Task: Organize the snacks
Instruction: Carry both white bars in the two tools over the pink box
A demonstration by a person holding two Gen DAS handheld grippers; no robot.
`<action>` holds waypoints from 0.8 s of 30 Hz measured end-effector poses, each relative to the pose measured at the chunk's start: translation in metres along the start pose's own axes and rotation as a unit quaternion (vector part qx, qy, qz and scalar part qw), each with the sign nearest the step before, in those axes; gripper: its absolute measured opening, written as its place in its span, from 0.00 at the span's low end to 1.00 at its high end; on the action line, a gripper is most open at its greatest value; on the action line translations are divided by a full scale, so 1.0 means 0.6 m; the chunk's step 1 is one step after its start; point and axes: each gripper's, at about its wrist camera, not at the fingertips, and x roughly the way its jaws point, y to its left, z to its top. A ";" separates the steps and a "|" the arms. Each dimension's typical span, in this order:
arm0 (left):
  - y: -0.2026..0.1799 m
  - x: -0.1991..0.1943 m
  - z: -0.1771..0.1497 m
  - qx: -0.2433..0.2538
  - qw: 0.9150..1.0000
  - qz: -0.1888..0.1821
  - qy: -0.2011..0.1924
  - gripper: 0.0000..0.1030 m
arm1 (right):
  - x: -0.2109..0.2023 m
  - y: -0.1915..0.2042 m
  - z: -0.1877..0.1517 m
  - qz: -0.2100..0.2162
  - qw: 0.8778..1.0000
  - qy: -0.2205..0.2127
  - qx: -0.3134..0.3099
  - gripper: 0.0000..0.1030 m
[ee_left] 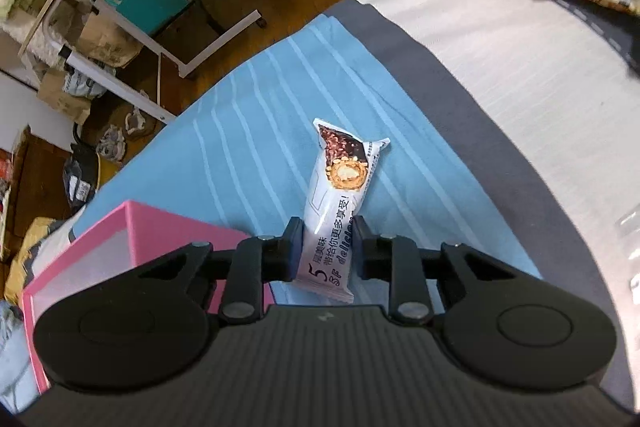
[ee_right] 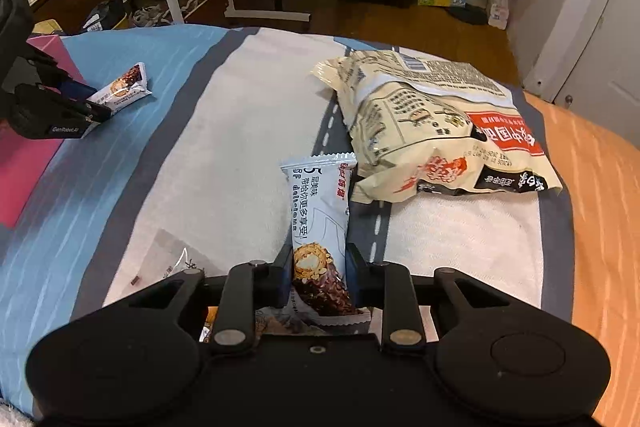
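Bed cover (ee_right: 224, 131) takes up most of both views. Big cream snack bag (ee_right: 440, 131) lies on it, untouched. Pink box (ee_left: 132, 247) sits at the cover's left edge, just beside the left gripper (ee_left: 327, 243); looks empty, though only part of the inside shows. Left gripper is clamped on a white choc bar (ee_left: 340, 195). Right gripper (ee_right: 318, 279) is clamped on a 2nd matching bar (ee_right: 320, 227). Sorting barely begun: nothing boxed yet, both bars & bag left
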 end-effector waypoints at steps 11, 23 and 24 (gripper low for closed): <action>0.026 -0.109 -0.041 -0.038 0.998 -0.052 -0.014 0.24 | -0.084 0.016 0.016 -0.023 0.998 -0.056 -0.011 0.28; 0.047 -0.230 -0.106 -0.042 0.996 -0.079 -0.022 0.24 | -0.194 0.061 0.006 0.006 0.996 -0.091 0.005 0.29; 0.049 -0.240 -0.116 -0.043 0.995 -0.083 -0.020 0.24 | -0.201 0.067 0.002 0.010 0.996 -0.092 0.005 0.29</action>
